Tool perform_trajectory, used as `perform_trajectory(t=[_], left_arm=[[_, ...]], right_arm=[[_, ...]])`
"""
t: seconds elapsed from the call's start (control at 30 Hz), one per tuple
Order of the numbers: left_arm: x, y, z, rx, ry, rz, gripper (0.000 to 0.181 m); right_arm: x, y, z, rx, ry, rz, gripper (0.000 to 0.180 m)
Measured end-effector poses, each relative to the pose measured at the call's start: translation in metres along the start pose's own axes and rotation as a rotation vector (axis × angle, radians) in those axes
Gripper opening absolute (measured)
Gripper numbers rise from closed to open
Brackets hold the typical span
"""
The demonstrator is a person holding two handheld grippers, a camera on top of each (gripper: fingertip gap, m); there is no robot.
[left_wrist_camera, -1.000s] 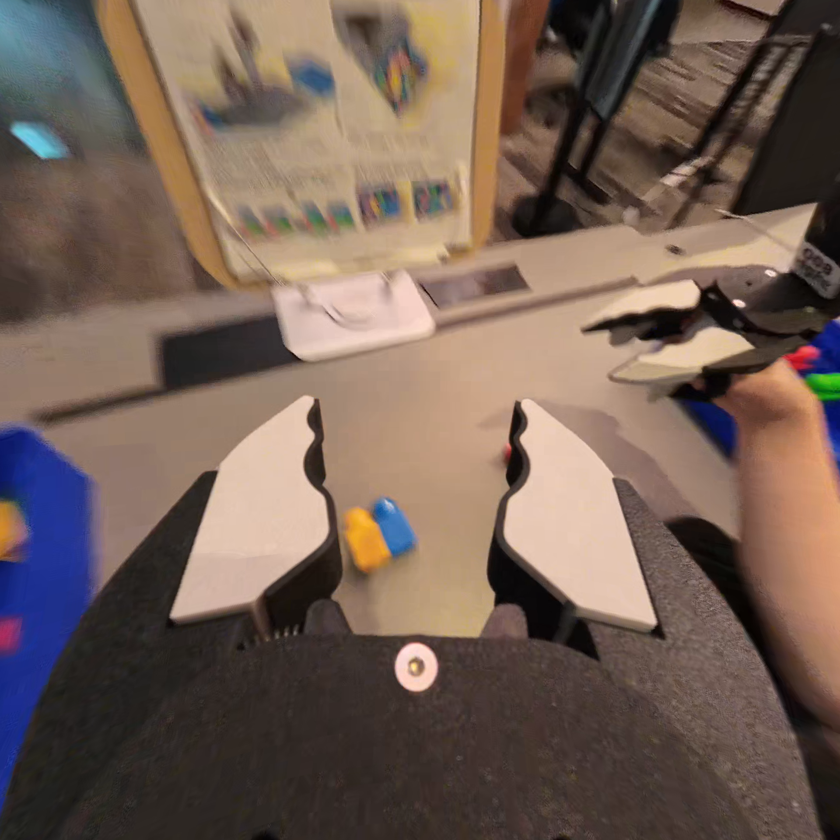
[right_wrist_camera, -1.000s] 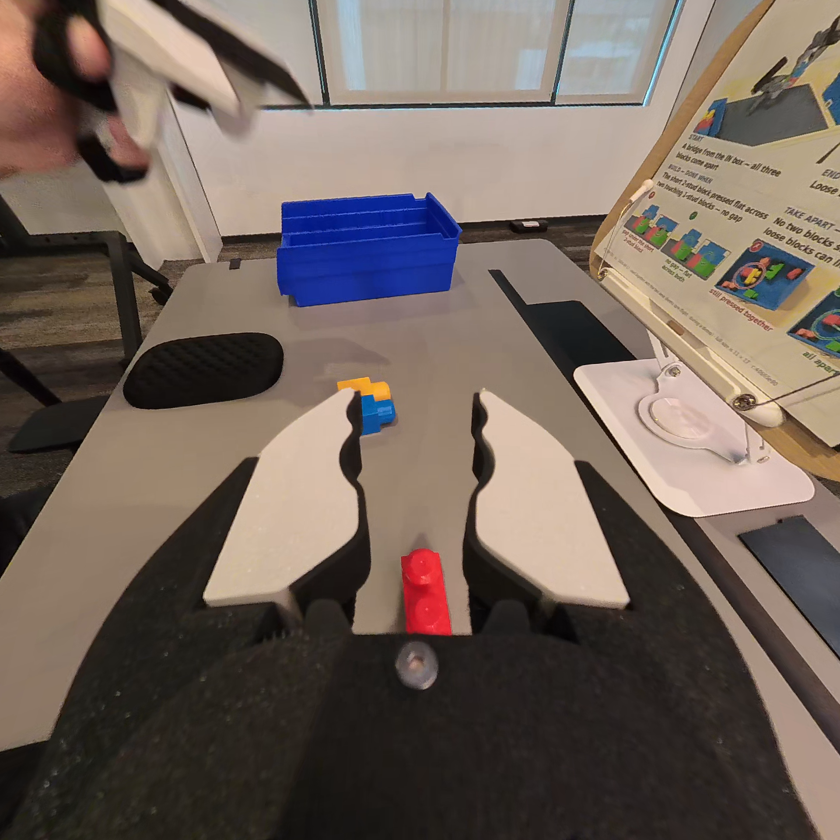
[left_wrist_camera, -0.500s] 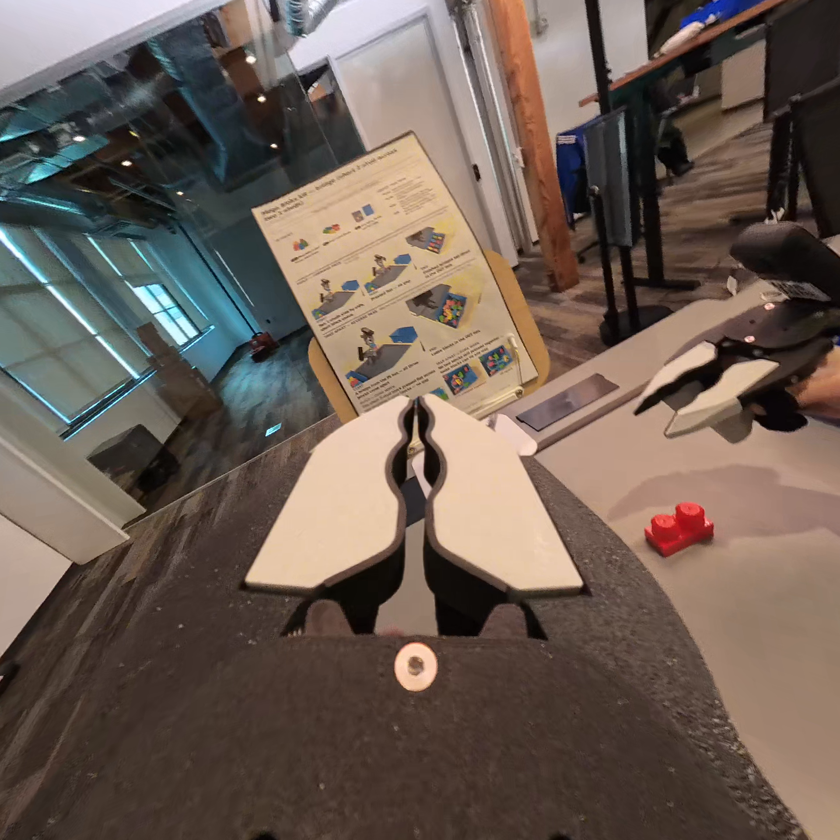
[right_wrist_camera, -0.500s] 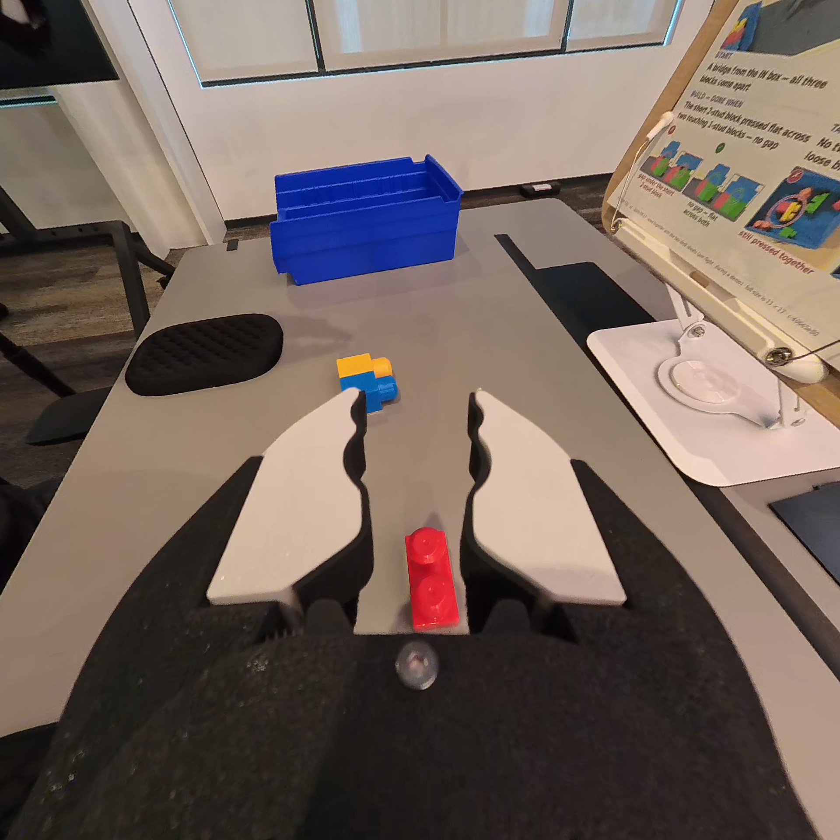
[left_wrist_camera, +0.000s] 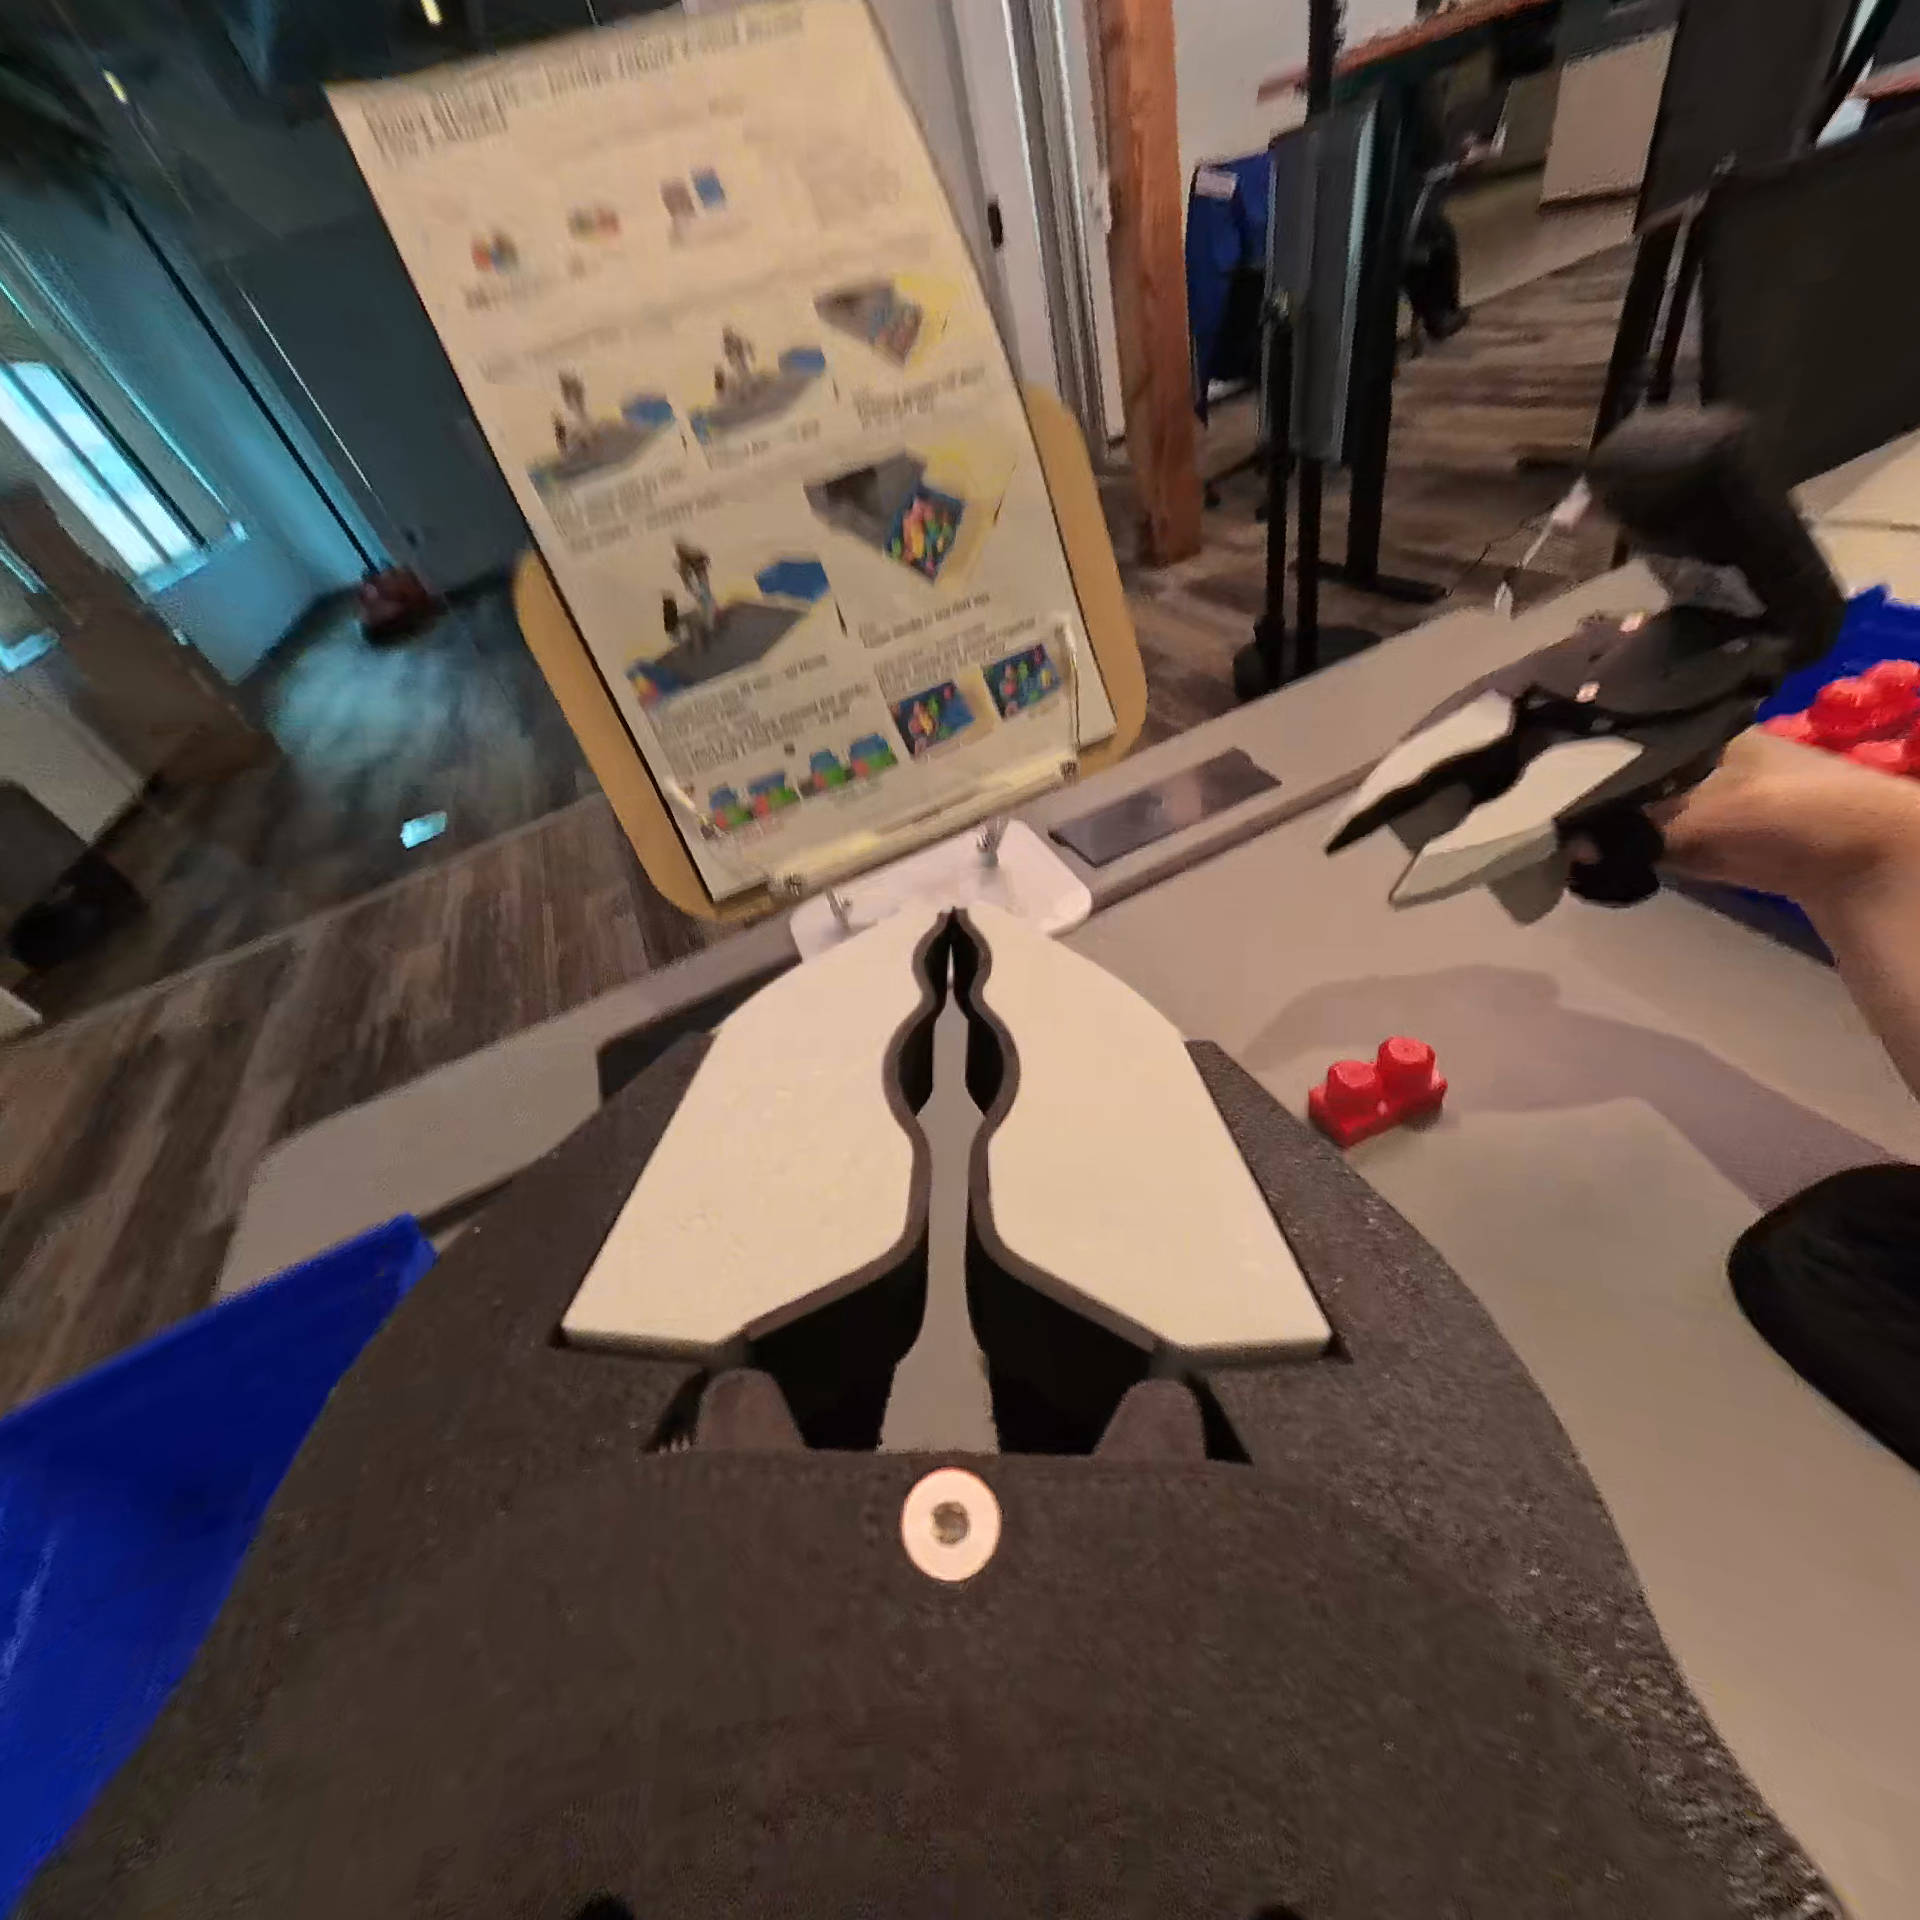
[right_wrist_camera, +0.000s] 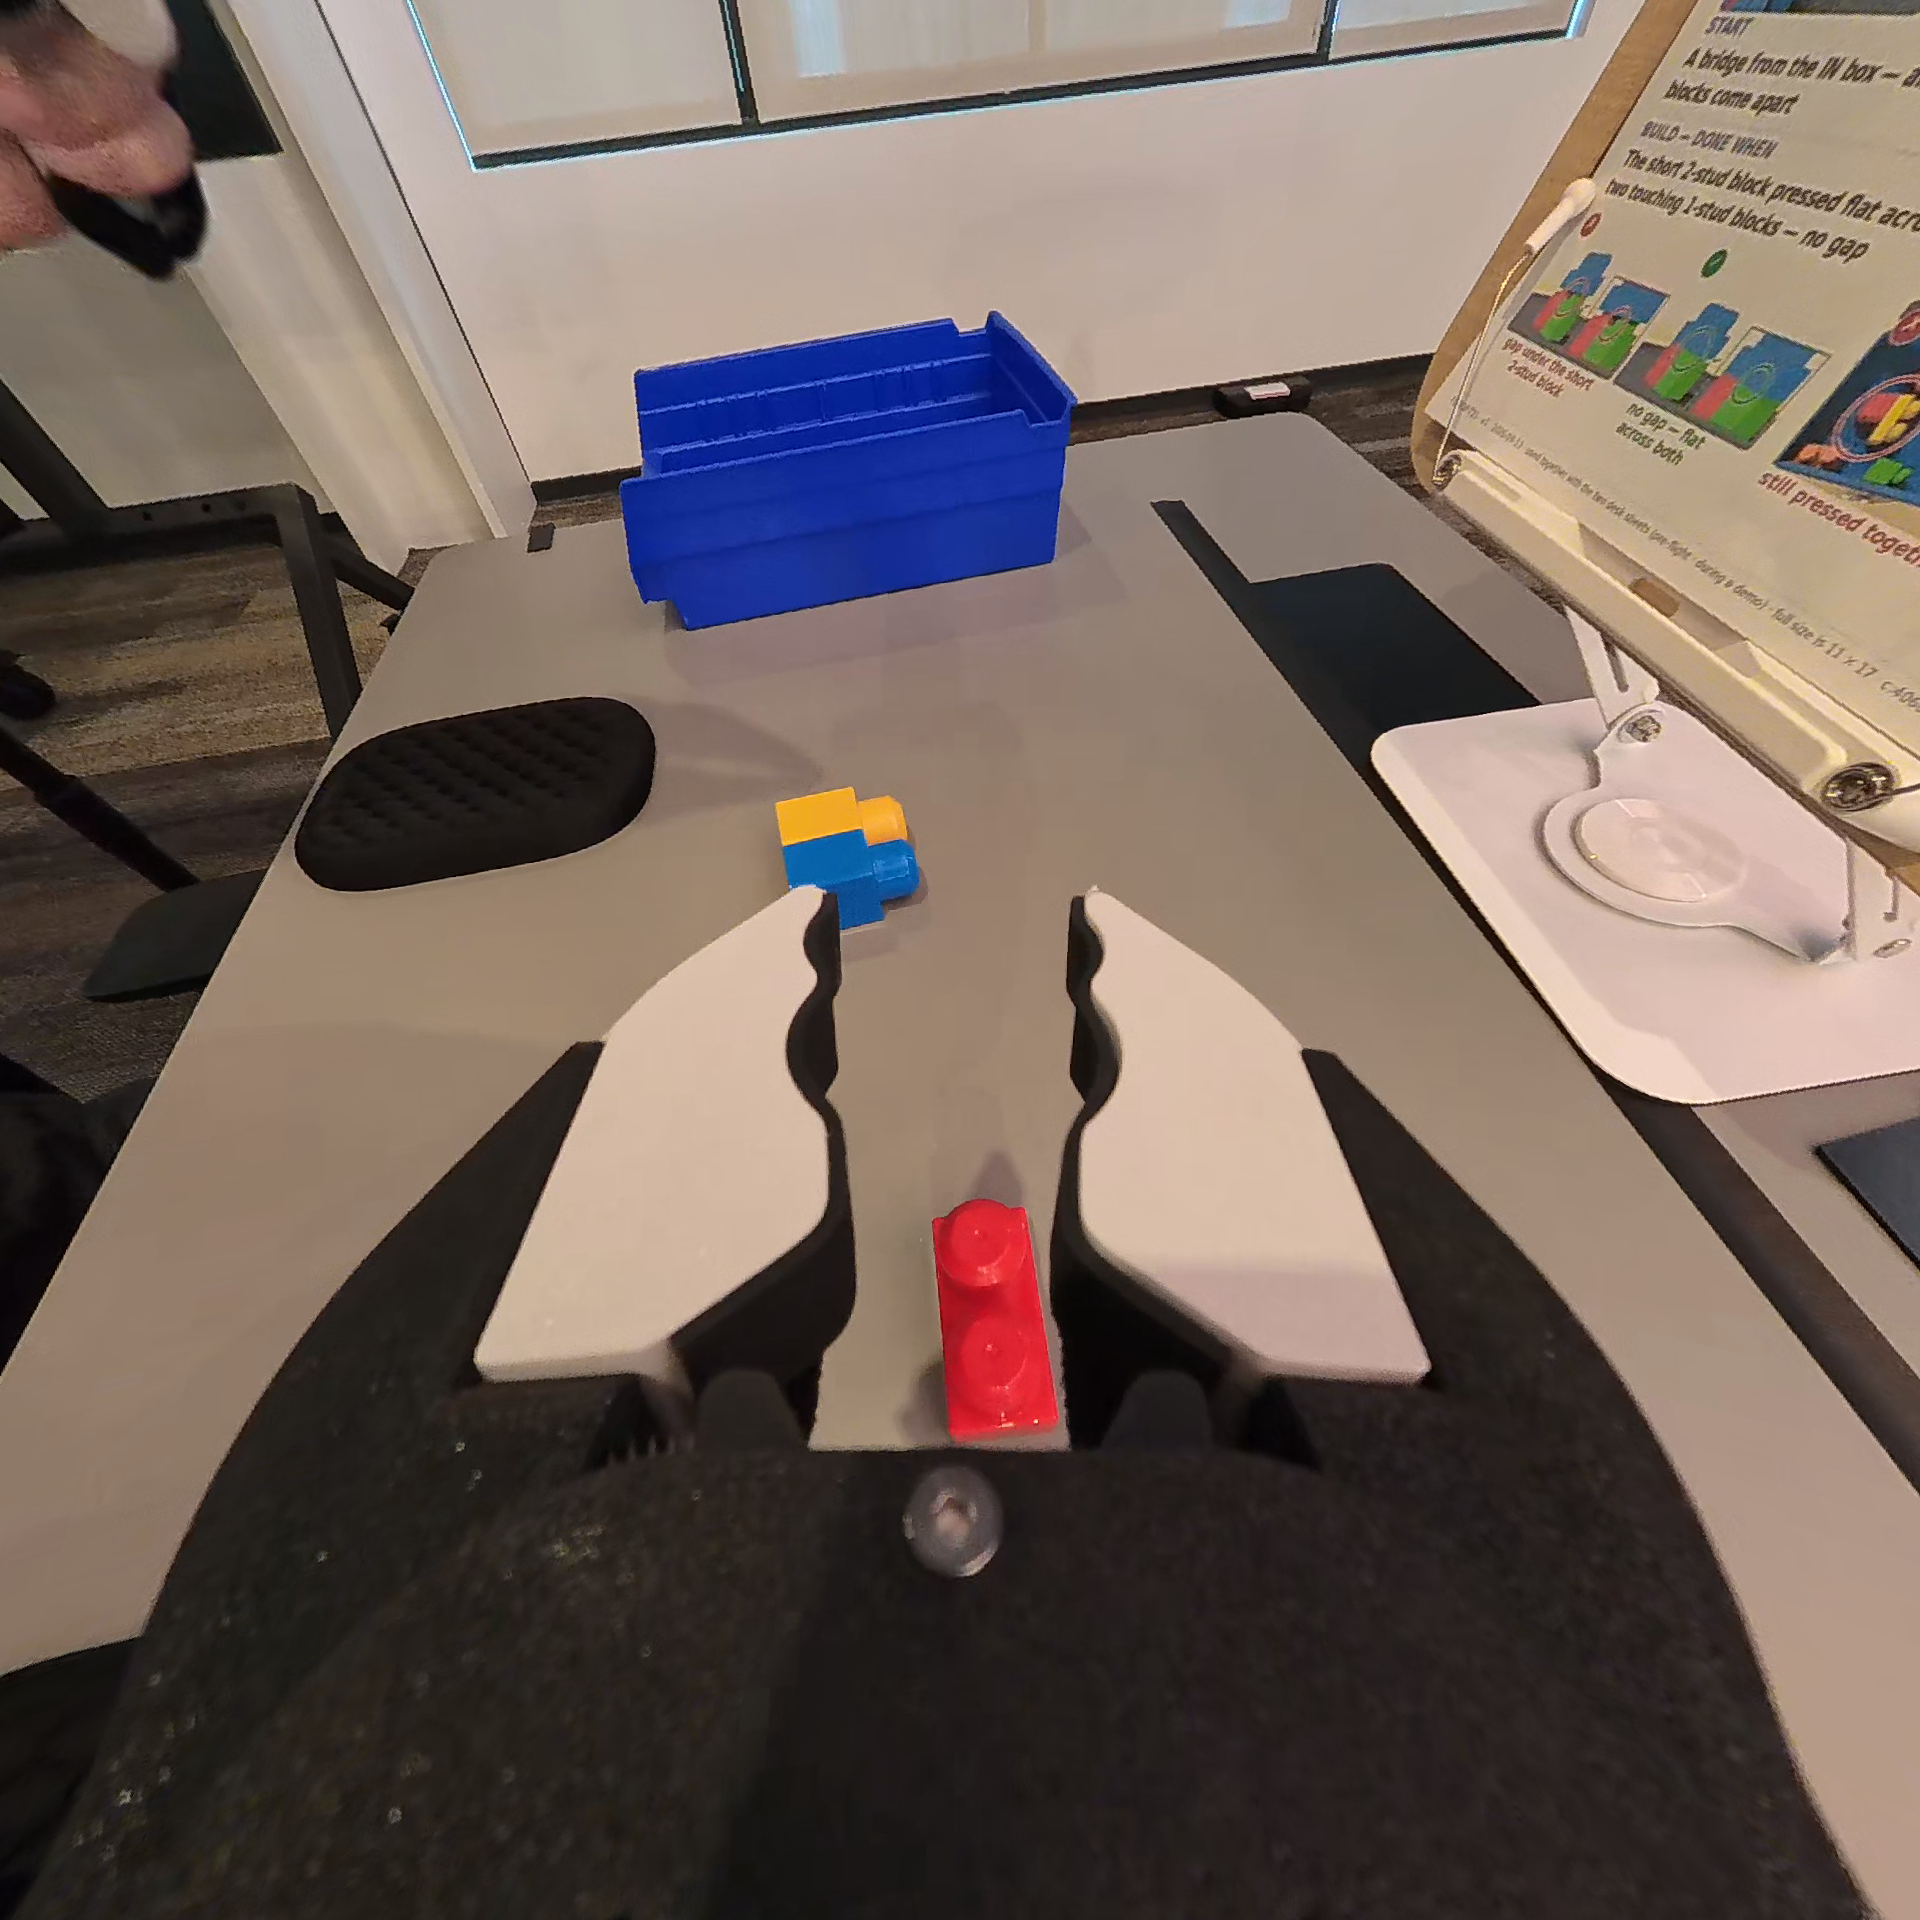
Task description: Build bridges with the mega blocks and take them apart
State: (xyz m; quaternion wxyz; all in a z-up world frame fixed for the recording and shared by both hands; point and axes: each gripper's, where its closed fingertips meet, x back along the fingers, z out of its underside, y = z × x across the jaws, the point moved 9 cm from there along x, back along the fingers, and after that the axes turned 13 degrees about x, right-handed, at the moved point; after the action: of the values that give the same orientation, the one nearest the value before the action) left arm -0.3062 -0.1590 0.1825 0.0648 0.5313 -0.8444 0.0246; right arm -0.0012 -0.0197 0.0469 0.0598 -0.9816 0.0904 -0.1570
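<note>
Flat, two-studded red block [right_wrist_camera: 992, 1322] on grey table [right_wrist_camera: 1195, 790]

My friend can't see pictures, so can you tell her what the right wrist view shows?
An open tool hangs over a grey table, with a flat red two-stud block lying between its fingers. Farther off lie a yellow block and a blue block side by side, then a blue bin.

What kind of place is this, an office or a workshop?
Most likely an office-style demo or lab space: a grey desk with an instruction board on a stand, a blue bin, and glass partitions behind.
</note>
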Motion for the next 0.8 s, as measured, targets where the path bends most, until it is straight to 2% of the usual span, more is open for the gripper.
perform_trajectory(t=[0.1, 0.3, 0.37, 0.67, 0.8], left_arm=[[-0.024, 0.004, 0.034, 0.070, 0.174, -0.017, 0.000], [-0.075, 0.011, 0.124, 0.301, 0.620, -0.003, 0.051], [-0.086, 0.013, 0.146, 0.386, 0.727, 0.016, 0.051], [-0.122, 0.018, 0.180, 0.462, 0.990, -0.133, 0.086], [-0.135, 0.014, 0.188, 0.438, 1.044, -0.199, 0.091]], right_arm=[[0.000, -0.001, 0.001, 0.001, 0.014, 0.000, 0.041], [0.000, -0.001, 0.003, -0.002, 0.028, -0.020, 0.041], [0.000, 0.000, 0.003, 0.000, 0.031, -0.033, 0.041], [0.004, 0.000, 0.000, 0.005, -0.015, -0.054, 0.040], [0.005, -0.001, 0.004, -0.014, -0.019, -0.066, 0.039]])
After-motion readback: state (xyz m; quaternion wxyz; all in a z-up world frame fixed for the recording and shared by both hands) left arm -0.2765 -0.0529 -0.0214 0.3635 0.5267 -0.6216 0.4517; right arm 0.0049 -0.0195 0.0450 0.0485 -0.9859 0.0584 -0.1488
